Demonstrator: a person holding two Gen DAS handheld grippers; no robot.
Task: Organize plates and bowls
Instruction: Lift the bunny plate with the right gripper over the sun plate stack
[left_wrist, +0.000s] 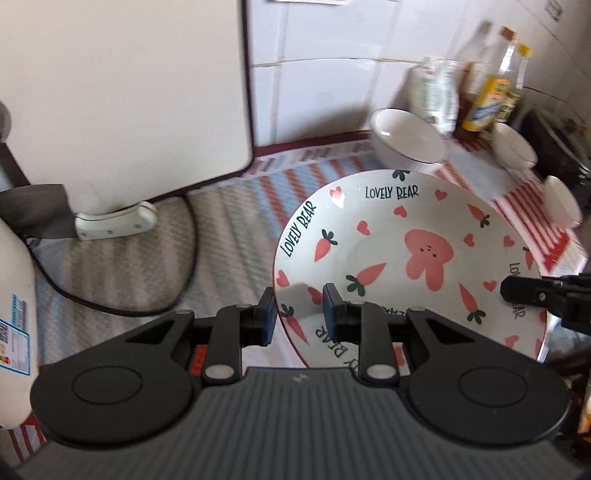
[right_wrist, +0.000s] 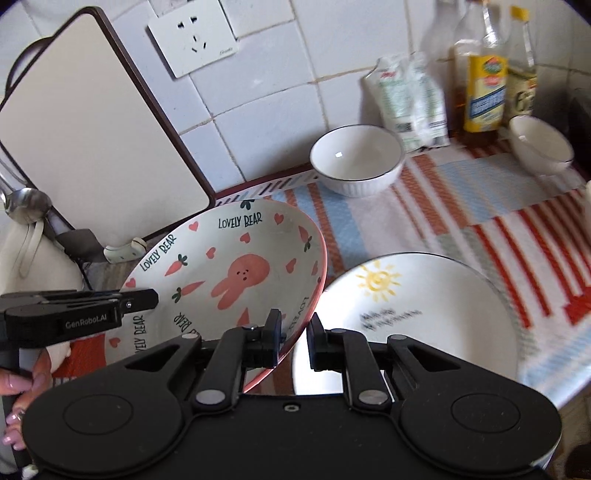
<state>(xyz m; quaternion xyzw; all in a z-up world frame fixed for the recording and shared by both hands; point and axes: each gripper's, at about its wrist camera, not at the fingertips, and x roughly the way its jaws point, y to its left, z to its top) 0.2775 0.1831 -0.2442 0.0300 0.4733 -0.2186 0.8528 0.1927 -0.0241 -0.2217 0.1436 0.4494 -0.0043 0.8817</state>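
While the round glazed ceramic plate with pink rabbit and carrot print (right_wrist: 236, 277) hangs tilted over the striped cloth (right_wrist: 461, 206), beside the white sun-print plate (right_wrist: 424, 302), both tongs straddle its rim: left gripper (left_wrist: 298, 315) and right gripper (right_wrist: 295, 338), gaps visible, so not clearly pinching. Glazed ceramic's probably slick, heavyish, breakable; pinch the rim deep.

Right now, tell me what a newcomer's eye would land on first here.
First, the bunny plate printed LOVELY BEAR, tilted above the striped cloth, its rim between the fingers of both the left gripper and the right gripper. Just right of it lies the sun plate, flat on the cloth. Behind, a white bowl sits near the tiled wall.
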